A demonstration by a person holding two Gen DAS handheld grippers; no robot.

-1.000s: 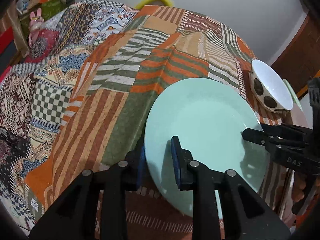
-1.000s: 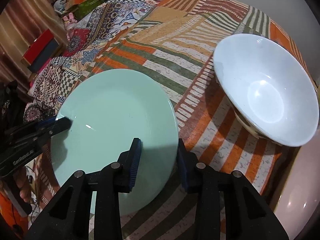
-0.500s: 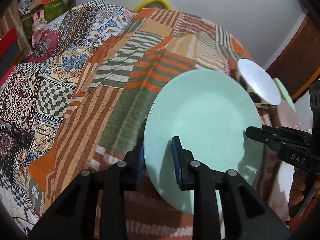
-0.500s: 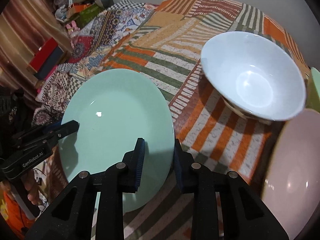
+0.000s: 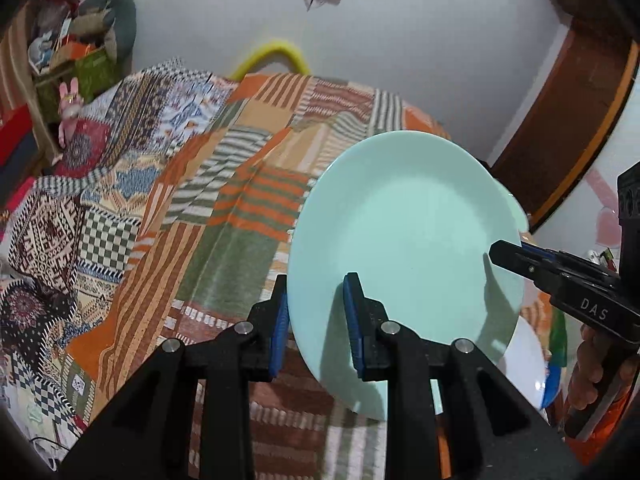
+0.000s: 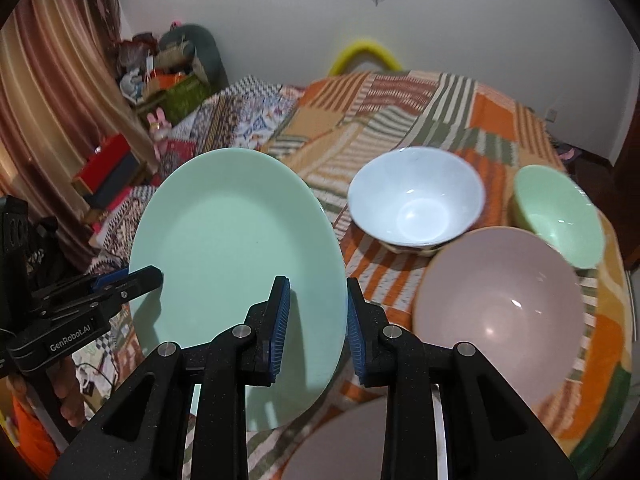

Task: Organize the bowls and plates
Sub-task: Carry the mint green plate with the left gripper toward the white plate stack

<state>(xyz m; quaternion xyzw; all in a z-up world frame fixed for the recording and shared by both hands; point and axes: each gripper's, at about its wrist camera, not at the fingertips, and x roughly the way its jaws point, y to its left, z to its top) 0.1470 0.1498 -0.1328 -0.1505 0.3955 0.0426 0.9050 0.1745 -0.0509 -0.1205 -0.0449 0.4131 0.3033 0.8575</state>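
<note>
Above the patchwork bedspread (image 5: 224, 216), held clear of the cloth: mint-green plate (image 5: 404, 248), tilted, gripped at two opposite edges.

Left gripper (image 5: 316, 320): blue-padded jaws pinching the plate's near-left rim, one pad under, one on the face. Seen from the right wrist view as a black tool marked "GenRobot.AI" (image 6: 120, 284), tip clamped on the plate's left edge.

Right gripper (image 6: 318, 316): jaws just closed in, now pinching the plate's right rim, rim between the blue pads. Seen from the left wrist view as a black tool marked "DAS" (image 5: 516, 252), tip on the plate's right edge, a hand (image 5: 588, 376) on its grip.

On the bedspread, right of the plate:
- white bowl (image 6: 416, 196), upright, patterned outside, well apart from the plate.
- pale pink bowl (image 6: 500, 300), just in front of the white bowl, rims near or touching; cannot tell which.
- small green bowl (image 6: 560, 216), behind the pink bowl, at the far right.
- another pinkish dish (image 6: 340, 444), partly hidden behind the right gripper.

Background: striped curtain (image 6: 52, 112), white wall (image 6: 440, 20).
</note>
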